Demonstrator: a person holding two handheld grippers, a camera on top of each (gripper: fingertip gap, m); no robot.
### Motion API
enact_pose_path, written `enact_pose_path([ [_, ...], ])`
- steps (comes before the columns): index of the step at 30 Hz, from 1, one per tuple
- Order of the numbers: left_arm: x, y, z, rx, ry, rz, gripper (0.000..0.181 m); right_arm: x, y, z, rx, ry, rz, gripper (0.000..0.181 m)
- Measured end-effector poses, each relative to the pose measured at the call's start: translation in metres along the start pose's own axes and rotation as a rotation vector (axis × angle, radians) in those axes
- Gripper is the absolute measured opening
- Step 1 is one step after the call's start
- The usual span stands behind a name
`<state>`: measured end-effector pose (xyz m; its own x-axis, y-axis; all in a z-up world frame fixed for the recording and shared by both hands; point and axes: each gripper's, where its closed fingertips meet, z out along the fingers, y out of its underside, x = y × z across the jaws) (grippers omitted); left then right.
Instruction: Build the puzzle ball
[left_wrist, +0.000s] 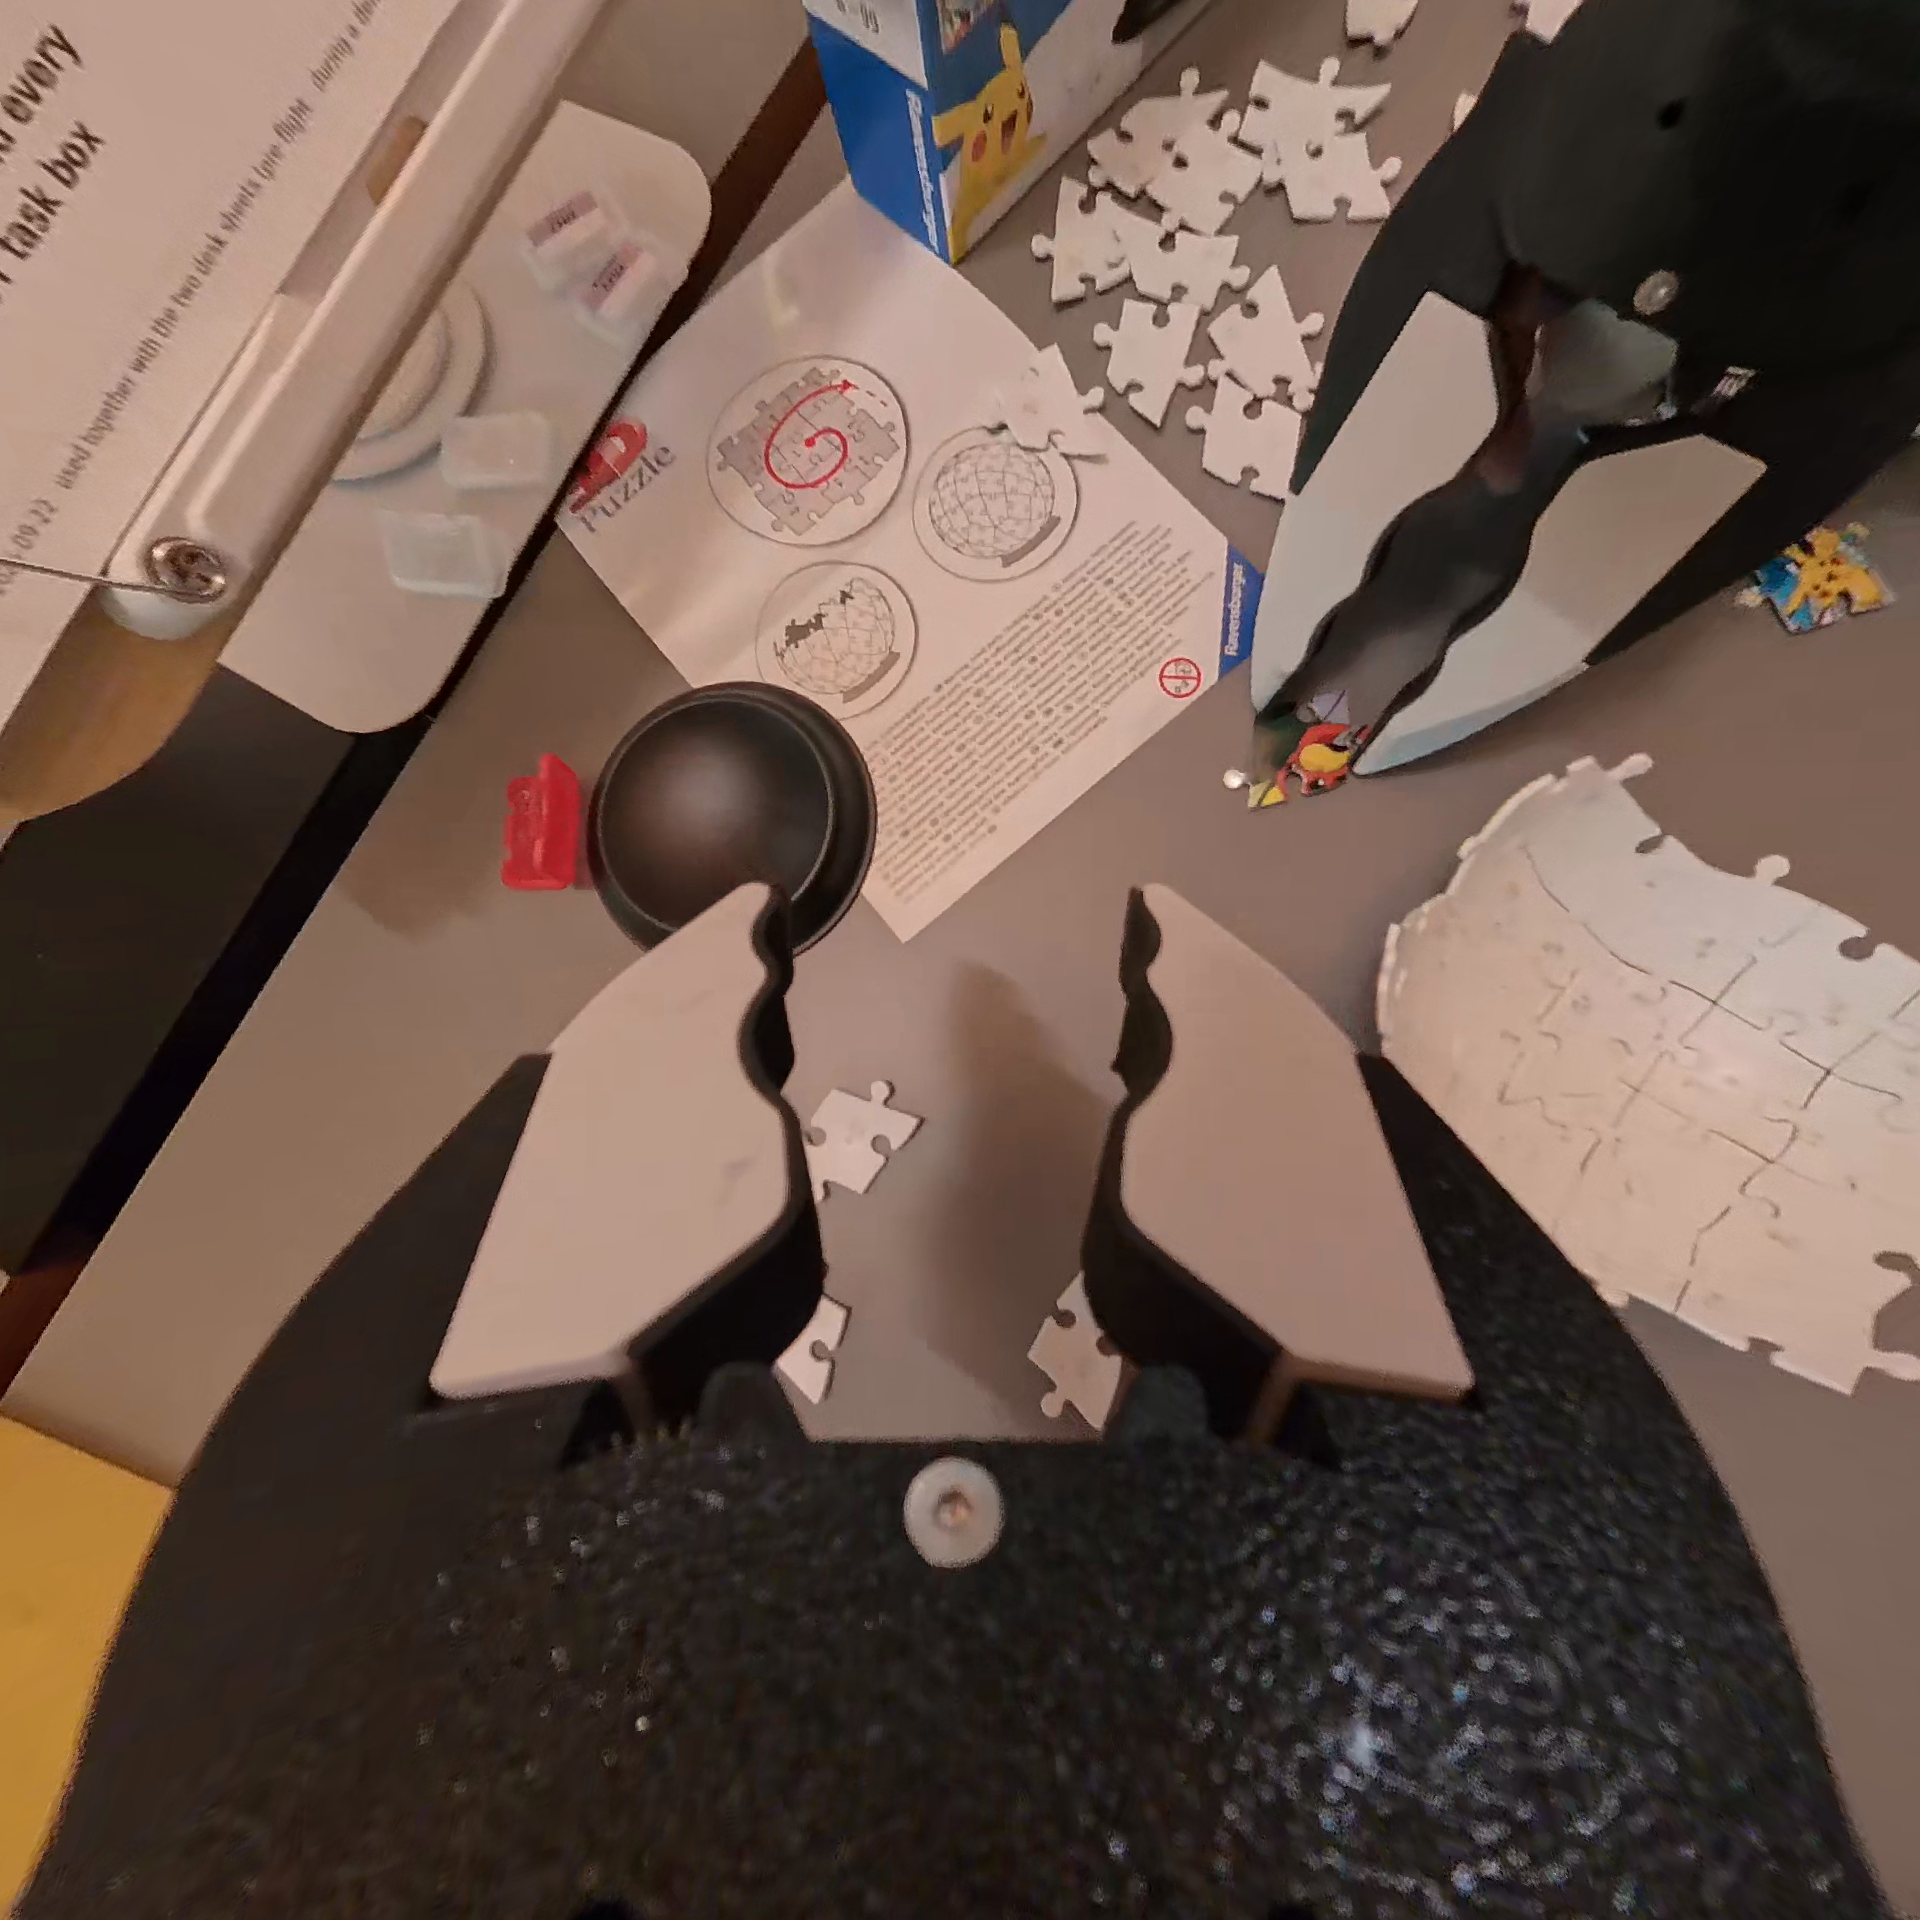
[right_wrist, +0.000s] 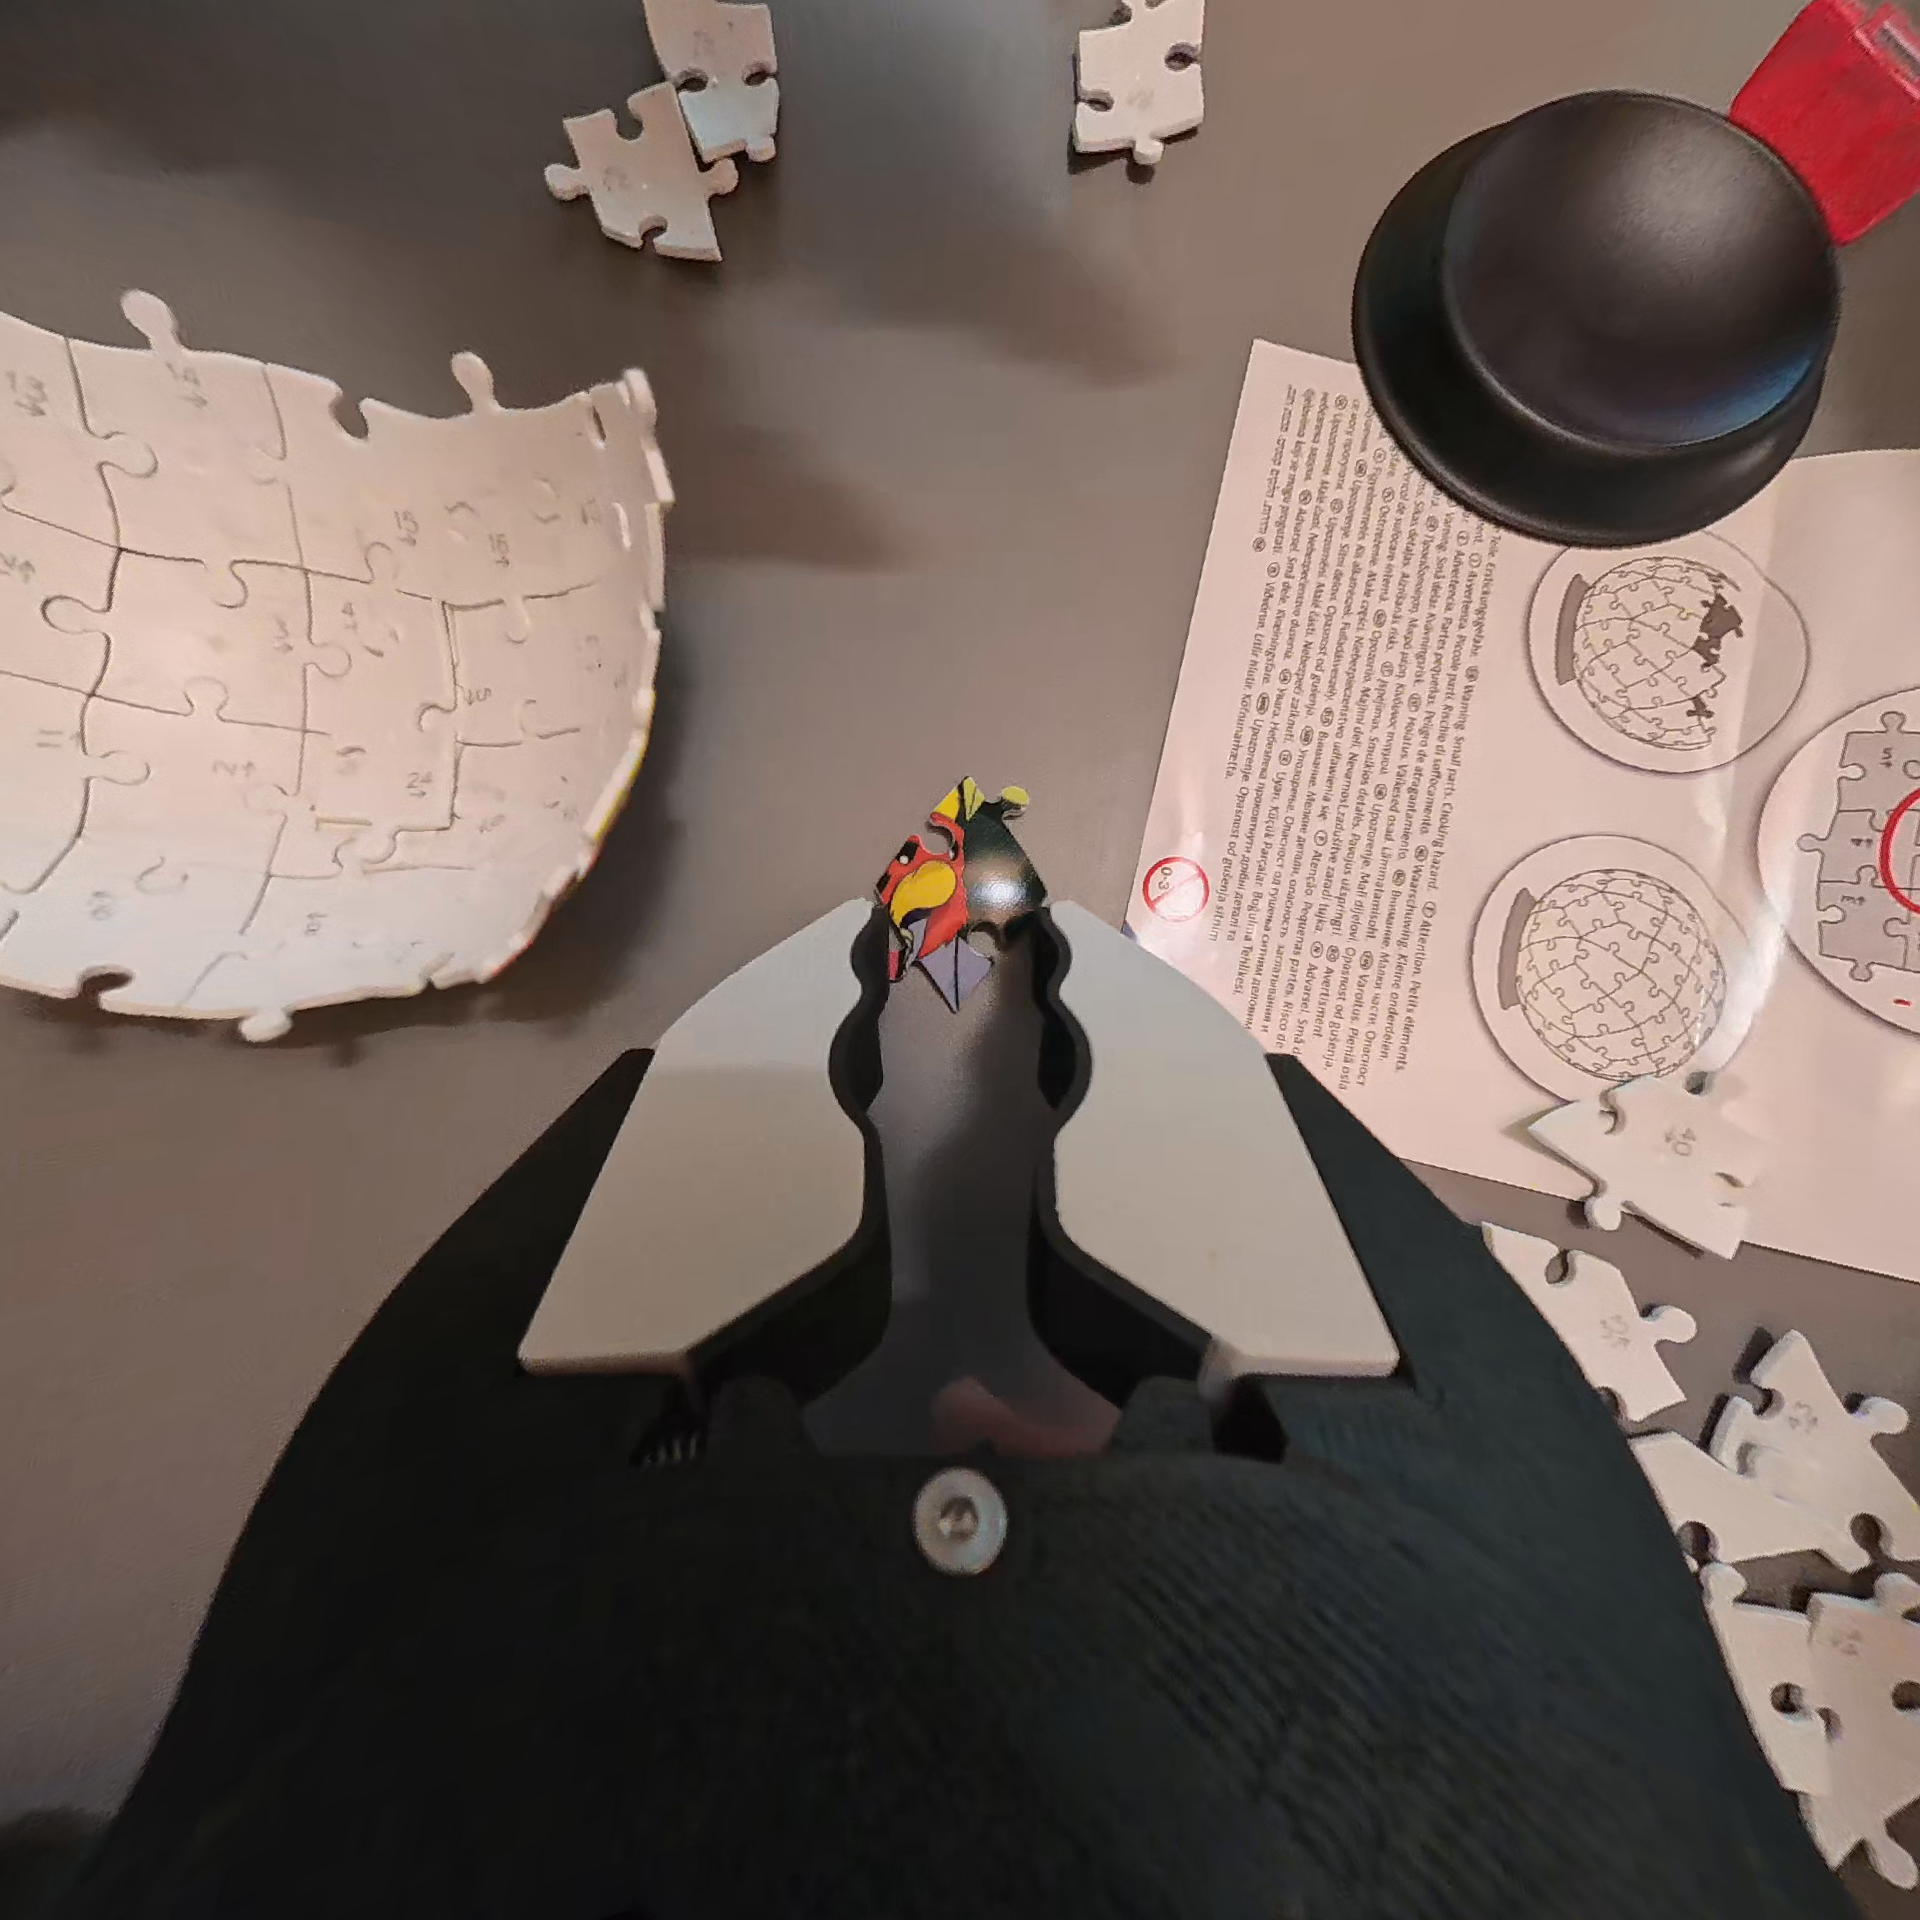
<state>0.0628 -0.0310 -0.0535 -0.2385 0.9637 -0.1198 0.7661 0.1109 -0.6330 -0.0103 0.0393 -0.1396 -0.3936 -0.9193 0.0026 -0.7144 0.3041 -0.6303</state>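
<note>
A curved, part-built puzzle shell (left_wrist: 1662, 1081) lies white side up on the grey table; it also shows in the right wrist view (right_wrist: 312, 665). My right gripper (right_wrist: 961, 920) is shut on a colourful puzzle piece (right_wrist: 961, 883), held at the fingertips just above the table, right of the shell. In the left wrist view that gripper (left_wrist: 1314, 743) and the piece (left_wrist: 1304, 753) show at upper right. My left gripper (left_wrist: 951, 914) is open and empty above loose white pieces (left_wrist: 857, 1138).
A black dome stand (left_wrist: 727, 805) (right_wrist: 1600, 312) sits beside a red clip (left_wrist: 540, 821) and on an instruction sheet (left_wrist: 935, 551) (right_wrist: 1455, 790). A blue puzzle box (left_wrist: 956, 114) and several loose white pieces (left_wrist: 1205, 260) (right_wrist: 1766, 1475) lie around. A white board with paper (left_wrist: 208, 260) lies left. The red clip (left_wrist: 540, 821) lies some 12 cm from my left tips, 20 cm from my right tips. Look for it in the right wrist view (right_wrist: 1869, 73) too.
</note>
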Motion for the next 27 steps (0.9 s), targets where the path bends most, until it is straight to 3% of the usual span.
enact_pose_path([
  [8,0.019,-0.008,0.004,-0.002,0.058,0.027,0.056,0.002,0.006,-0.011,0.000,-0.020,0.030,0.025],
  [11,0.035,-0.024,-0.001,0.072,0.131,0.038,0.052,0.001,-0.019,-0.040,0.246,-0.098,0.121,0.025],
  [14,0.048,-0.049,-0.013,0.207,0.170,0.090,0.043,-0.015,-0.072,-0.100,0.717,-0.349,0.238,0.025],
  [17,0.066,-0.070,-0.031,0.333,0.235,0.131,0.034,-0.017,-0.092,-0.143,0.990,-0.561,0.348,0.025],
  [21,0.071,-0.093,-0.051,0.463,0.191,0.166,0.034,-0.025,-0.100,-0.167,1.131,-0.806,0.433,0.025],
  [27,0.086,-0.109,-0.063,0.549,0.131,0.288,0.033,-0.028,-0.112,-0.178,1.219,-0.997,0.505,0.025],
])
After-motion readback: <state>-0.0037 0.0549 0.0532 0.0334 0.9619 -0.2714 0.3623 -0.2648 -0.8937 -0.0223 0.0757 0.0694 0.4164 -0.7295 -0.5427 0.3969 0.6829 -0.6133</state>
